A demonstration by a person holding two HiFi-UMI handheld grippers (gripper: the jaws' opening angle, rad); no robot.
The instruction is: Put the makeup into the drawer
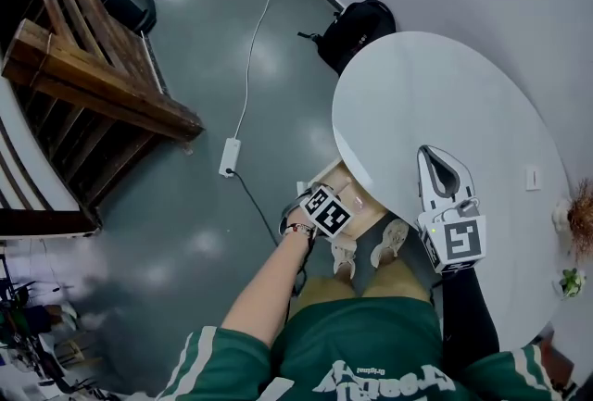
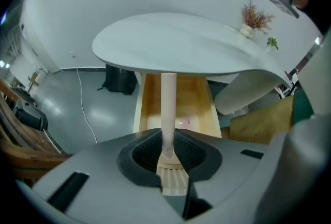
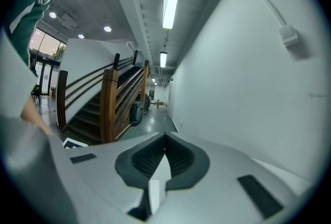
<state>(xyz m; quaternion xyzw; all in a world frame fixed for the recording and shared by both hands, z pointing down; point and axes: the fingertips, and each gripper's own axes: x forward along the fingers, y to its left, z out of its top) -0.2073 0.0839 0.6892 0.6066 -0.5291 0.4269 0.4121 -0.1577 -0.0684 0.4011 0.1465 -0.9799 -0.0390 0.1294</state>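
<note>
The left claw (image 2: 168, 153) is closed narrowly on the makeup (image 2: 168, 109), a slim, straight, pale cream stick. It is gripped at its near end, so its long axis runs straight out along the claw's line. The claw points steeply down, and the open wooden drawer (image 2: 142, 109) lies directly beyond the stick's far tip, under the edge of the round white bench (image 2: 170, 42). The stick appears to hang above the drawer, not yet inside it. A small pinkish thing (image 2: 187, 122) lies on the drawer's floor, too blurred to name. The left hand is much nearer the drawer. The right claw (image 3: 163, 158), jaws together and empty, hovers over the bench, well apart from the drawer.
</note>
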